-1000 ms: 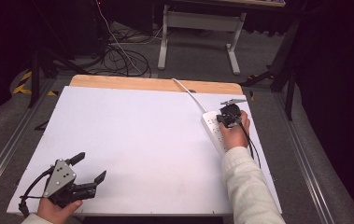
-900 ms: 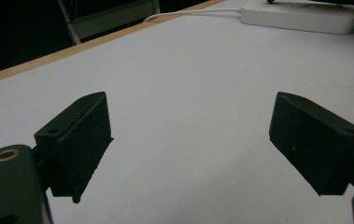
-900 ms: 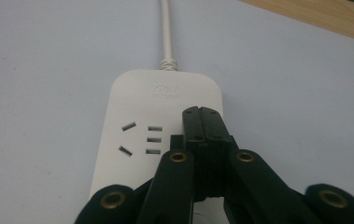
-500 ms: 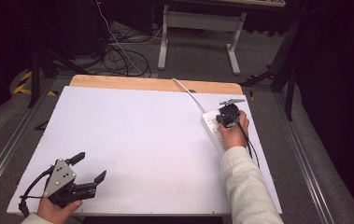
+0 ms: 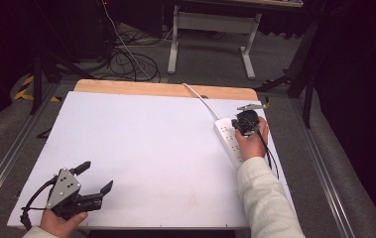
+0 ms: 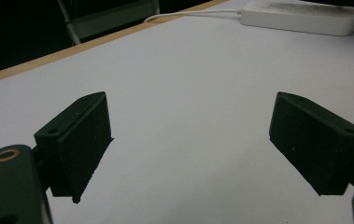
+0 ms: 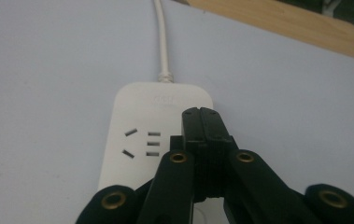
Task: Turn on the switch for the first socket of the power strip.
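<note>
A white power strip [image 5: 226, 140] lies along the table's right side, and its white cable [image 5: 199, 98] runs off to the far edge. My right gripper [image 5: 242, 122] is shut, and its tips [image 7: 202, 117] hover over the strip's [image 7: 135, 140] far end, next to a socket. I see nothing held between its jaws. My left gripper [image 5: 96, 177] rests open at the near left corner. Between its jaws [image 6: 188, 126] there is only bare table. The strip [image 6: 300, 17] lies far beyond them.
The white tabletop [image 5: 151, 144] has a wooden strip [image 5: 141, 88] along its far edge. On the floor behind are tangled cables [image 5: 131, 59] and a metal stand [image 5: 210, 29]. Rails run along both sides of the table.
</note>
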The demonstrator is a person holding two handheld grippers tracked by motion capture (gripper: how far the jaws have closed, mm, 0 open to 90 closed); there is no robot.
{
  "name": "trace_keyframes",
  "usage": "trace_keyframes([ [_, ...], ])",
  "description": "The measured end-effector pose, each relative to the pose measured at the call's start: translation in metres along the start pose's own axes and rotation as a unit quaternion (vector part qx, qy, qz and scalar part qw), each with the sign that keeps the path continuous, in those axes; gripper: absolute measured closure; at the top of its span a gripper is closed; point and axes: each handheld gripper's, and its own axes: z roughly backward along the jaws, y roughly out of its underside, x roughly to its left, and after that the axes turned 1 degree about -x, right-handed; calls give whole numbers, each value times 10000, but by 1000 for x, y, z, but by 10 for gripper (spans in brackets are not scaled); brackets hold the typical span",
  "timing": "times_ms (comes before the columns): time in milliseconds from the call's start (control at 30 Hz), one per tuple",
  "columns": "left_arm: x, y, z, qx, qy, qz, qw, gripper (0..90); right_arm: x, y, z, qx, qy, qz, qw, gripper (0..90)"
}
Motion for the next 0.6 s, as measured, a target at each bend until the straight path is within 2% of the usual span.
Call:
trace_keyframes([
  [167, 0, 0, 0, -17, 6, 13, 10000, 136, 2, -5, 14, -127, -73, 69, 9999, 900],
  [533, 1, 0, -1, -7, -7, 11, 10000, 137, 5, -11, 37, -422, -202, 55, 9989, 900],
  [600, 0, 0, -1, -9, 2, 48, 10000, 137, 5, -12, 42, -436, -200, 117, 9988, 900],
])
